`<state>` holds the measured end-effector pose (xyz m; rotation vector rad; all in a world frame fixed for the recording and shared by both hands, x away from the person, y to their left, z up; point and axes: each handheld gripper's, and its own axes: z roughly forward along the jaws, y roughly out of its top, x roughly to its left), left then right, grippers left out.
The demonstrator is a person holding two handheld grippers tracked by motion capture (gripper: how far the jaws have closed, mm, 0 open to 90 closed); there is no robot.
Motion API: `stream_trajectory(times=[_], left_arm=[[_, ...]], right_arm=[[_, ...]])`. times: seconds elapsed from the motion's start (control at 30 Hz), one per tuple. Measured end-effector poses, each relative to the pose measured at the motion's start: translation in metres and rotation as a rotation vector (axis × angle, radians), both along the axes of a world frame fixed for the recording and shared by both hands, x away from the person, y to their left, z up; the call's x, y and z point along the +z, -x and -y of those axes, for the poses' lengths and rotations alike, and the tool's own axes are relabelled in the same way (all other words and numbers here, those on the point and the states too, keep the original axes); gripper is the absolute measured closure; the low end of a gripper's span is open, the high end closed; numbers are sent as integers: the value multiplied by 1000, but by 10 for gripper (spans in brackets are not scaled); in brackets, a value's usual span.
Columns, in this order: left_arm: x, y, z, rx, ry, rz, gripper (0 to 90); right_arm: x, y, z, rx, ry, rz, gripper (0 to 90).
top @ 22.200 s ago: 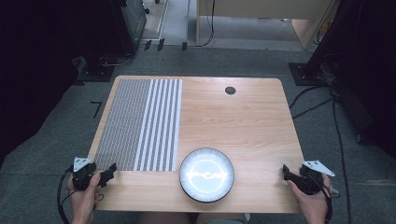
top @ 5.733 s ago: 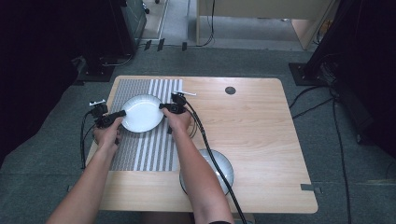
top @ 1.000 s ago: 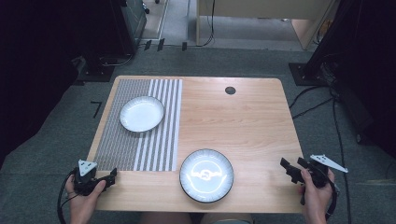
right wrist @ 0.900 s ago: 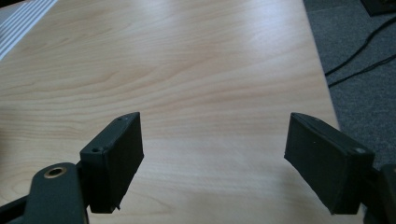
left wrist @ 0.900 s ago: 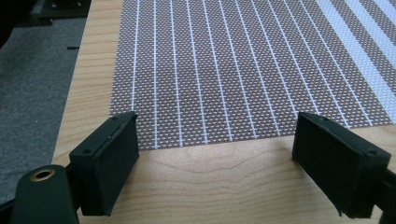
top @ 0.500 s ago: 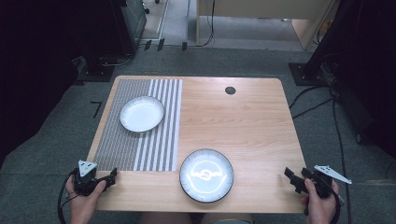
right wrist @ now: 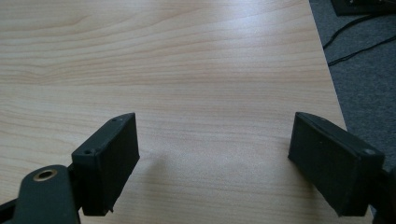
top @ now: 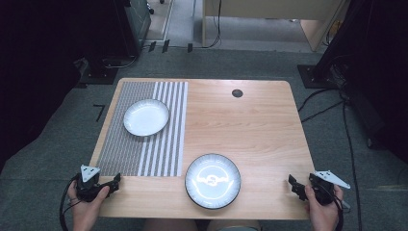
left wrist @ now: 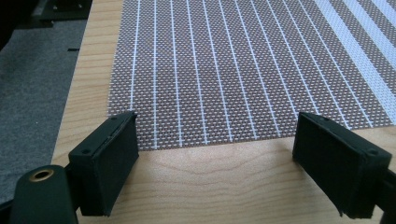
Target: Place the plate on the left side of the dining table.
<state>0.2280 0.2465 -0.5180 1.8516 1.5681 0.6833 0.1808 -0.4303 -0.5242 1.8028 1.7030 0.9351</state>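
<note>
Two grippers sit at the near corners of the wooden table (top: 250, 125), each in one of the person's hands. Taking the striped placemat (top: 144, 127) as the landmark: the left gripper (top: 114, 181) hovers just off the mat's near left corner, over the bare strip of wood between the mat and the table's near edge. In the left gripper view its jaws stand wide apart with nothing between them, and the mat's near hem (left wrist: 224, 140) runs across just beyond the fingertips. The right gripper (top: 294, 185) is well away from the mat, at the table's near right corner. In the right gripper view its jaws are likewise spread wide and empty, over plain wood, with the table's right edge and grey carpet (right wrist: 364, 70) off to the side.

Farther out, a small white plate (top: 146, 117) rests on the mat, toward its far end. A larger plate with a dark rim (top: 212, 180) lies on bare wood just off the mat's near right corner, between the two grippers. A small black round fitting (top: 237, 93) sits in the tabletop to the mat's far right.
</note>
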Motion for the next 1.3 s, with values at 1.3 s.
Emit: stream_trajectory(times=[1.3], left_arm=[[0, 0, -1, -8, 0, 1, 141]], right_arm=[[-1, -3, -12, 2, 122, -34, 131]])
